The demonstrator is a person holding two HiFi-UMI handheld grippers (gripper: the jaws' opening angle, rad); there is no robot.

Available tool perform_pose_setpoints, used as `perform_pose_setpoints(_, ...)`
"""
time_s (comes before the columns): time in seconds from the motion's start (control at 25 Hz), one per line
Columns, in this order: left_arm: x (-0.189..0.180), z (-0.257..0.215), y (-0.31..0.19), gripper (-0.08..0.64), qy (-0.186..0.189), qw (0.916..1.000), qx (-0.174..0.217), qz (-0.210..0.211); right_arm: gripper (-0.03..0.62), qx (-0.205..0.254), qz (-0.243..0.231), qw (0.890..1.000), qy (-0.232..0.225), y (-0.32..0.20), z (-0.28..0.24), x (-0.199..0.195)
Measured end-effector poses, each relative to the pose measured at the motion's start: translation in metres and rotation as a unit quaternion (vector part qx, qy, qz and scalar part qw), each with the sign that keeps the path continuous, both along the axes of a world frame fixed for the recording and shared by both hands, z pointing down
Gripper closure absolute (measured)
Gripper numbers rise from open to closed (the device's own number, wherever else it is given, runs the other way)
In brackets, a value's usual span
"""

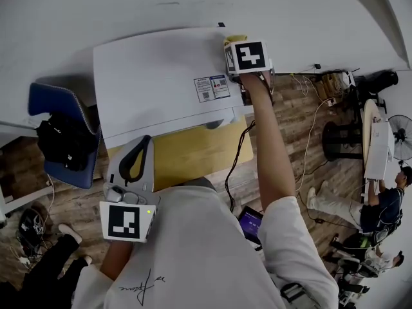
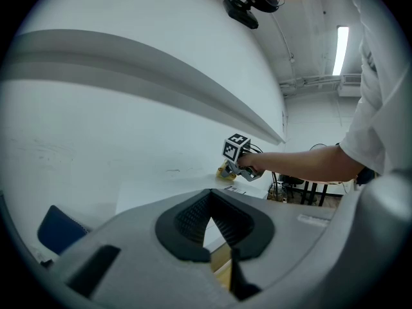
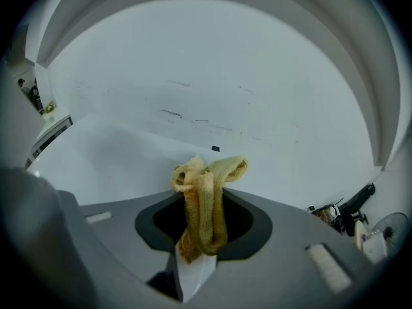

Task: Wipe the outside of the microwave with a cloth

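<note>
Your right tongs (image 1: 238, 46) are clamped on the yellow cloth (image 1: 233, 39). They pinch it at its bunched middle so a loose wad sticks out past the tips, and that wad, not the tongs, is what meets the surface. In the right gripper view the cloth (image 3: 205, 201) fills the gap between the jaws, and its folded end points over the white microwave (image 3: 109, 166) toward the wall behind.

From the head view, the cloth sits at the far right corner of the microwave (image 1: 154, 76) top, just beyond the printed label (image 1: 212, 87). Your arm is stretched right across the box to reach it. I read this as work on the top panel near its back edge. I can't tell whether the cloth is pressed down or a touch above the surface.

Your left tongs (image 1: 143, 140) sit close to your body, in front of the microwave's near left corner and above the yellowish worktop (image 1: 199, 153). They point at the box without touching it. In the left gripper view the left tongs (image 2: 209, 237) stand with jaws together and nothing between them — idle, and clear of the cloth's path.

The door face and side walls would probably need the cloth turned to press sideways. Mind the label's edge; a dragging fold could catch it.
</note>
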State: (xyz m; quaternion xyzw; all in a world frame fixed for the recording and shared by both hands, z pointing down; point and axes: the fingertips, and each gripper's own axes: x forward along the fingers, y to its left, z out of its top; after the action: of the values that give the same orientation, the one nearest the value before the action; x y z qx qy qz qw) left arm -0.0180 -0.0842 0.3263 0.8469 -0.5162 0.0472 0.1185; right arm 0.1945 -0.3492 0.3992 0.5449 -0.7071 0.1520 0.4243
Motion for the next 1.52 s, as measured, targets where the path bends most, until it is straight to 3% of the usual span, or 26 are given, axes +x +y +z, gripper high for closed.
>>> perform_pose_setpoints(0.92, -0.045, -0.003, 0.023, 0.569, 0.009, 0.9999, 0.008, -0.006, 0.477, -0.004, -0.022, 1.0, 0.0, 0.03, 0.0, -0.074)
perform_pose_setpoints(1.52, -0.054, -0.007, 0.029, 0.569, 0.007, 0.9998, 0.014, -0.008, 0.477, -0.013, -0.076, 0.996, -0.046, 0.049, 0.0, -0.153)
